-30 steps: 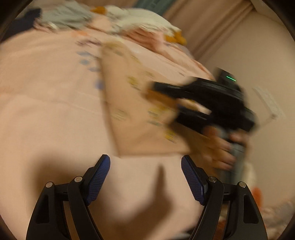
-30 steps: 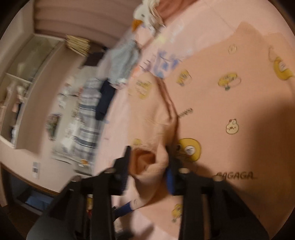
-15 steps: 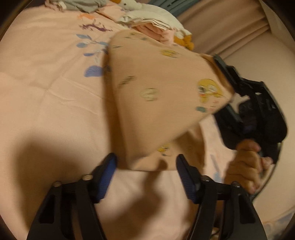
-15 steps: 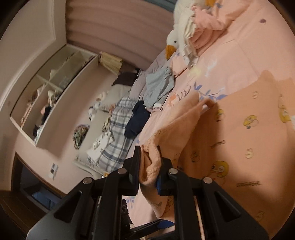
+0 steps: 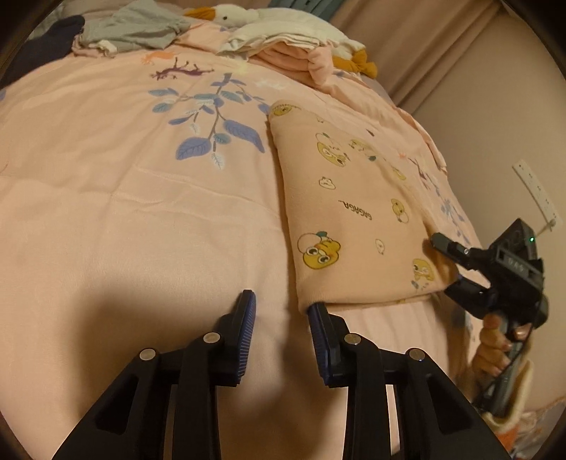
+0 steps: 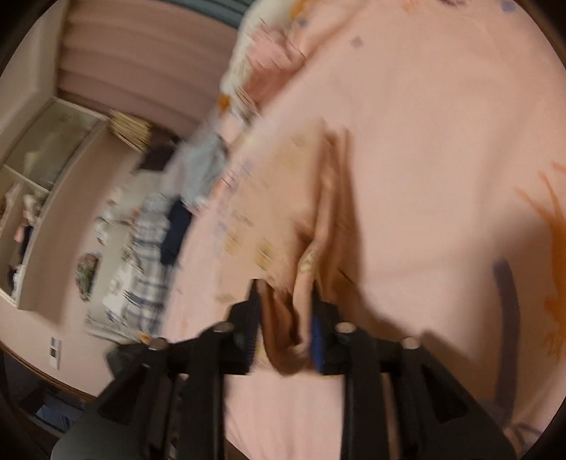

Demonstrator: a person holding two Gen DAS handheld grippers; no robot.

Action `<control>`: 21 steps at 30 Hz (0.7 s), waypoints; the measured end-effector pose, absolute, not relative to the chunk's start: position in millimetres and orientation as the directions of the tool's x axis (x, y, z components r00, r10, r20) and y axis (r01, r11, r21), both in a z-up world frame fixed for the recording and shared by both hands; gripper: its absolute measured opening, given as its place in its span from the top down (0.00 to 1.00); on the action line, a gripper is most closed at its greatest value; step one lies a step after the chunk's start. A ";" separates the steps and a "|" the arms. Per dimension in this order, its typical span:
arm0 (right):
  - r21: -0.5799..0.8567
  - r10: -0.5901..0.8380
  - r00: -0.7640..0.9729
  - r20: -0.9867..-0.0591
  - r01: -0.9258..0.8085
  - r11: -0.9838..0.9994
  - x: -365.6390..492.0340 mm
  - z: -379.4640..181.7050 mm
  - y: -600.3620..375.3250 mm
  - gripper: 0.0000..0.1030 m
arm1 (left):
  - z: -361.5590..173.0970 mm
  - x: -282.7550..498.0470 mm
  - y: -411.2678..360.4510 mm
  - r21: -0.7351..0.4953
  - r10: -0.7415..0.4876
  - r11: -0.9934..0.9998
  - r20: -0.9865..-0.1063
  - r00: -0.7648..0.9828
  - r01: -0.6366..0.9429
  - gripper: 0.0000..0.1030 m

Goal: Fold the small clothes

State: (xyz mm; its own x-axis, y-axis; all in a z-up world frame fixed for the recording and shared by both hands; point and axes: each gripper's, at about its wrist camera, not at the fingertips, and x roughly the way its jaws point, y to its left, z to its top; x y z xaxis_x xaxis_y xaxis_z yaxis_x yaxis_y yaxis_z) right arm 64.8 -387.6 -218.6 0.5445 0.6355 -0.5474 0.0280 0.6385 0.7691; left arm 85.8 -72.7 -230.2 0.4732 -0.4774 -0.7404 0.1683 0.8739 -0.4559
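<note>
Your peach garment [image 5: 353,219], printed with little yellow cartoon ducks, lies flat on the pink bedspread [image 5: 123,230], and everything else is best placed against it. Your left hand-held gripper [image 5: 281,334] sits at its near bottom corner, jaws spread and empty, with the right-side blue pad just touching the hem and the other pad off the cloth on the bare bedspread. Your right hand-held gripper [image 5: 447,263] is at the opposite bottom corner; from its own blurred view [image 6: 284,323] you can see a bunched fold of the peach fabric between the jaws, which are closed in on it though not fully together. Beyond the far end of the garment a pile of folded clothes [image 5: 283,49] and a plush goose [image 5: 247,16] rest on the bed. Judge the cloth as soft, light and fairly thick, likely fleece-lined: it will sag and drag instead of holding a shape, and several layers will bulk up in the jaws. Take it at the hem corners, pinching all layers together, since a grip on the top layer alone would probably peel the fold open. The bedspread is close in colour and equally soft, so watch that you do not catch it along with the hem.
</note>
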 end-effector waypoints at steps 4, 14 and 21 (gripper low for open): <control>0.737 0.581 0.635 -0.509 -0.027 0.675 47.7 -195.3 -401.9 0.64 | -215.0 77.4 -68.4 -0.424 -0.469 0.883 -0.778 0.417 0.200 0.69; 0.541 0.483 0.721 -0.497 -0.178 0.822 31.2 -136.8 -356.4 0.50 | -178.6 79.9 -106.4 -0.186 -0.362 0.927 -0.675 0.644 0.326 0.69; 0.552 0.502 0.508 -0.700 -0.061 0.832 46.7 -211.9 -367.2 0.93 | -224.8 86.0 -99.2 -0.308 -0.429 0.901 -0.728 0.534 0.304 0.69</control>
State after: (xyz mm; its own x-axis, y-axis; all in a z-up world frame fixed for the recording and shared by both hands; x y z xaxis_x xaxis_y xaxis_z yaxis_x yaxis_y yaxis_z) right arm 46.7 -367.2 -211.9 0.5077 0.5020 -0.7002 -0.0611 0.8316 0.5520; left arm 86.0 -99.2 -224.8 0.5345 -0.4291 -0.7281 0.3042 0.9015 -0.3079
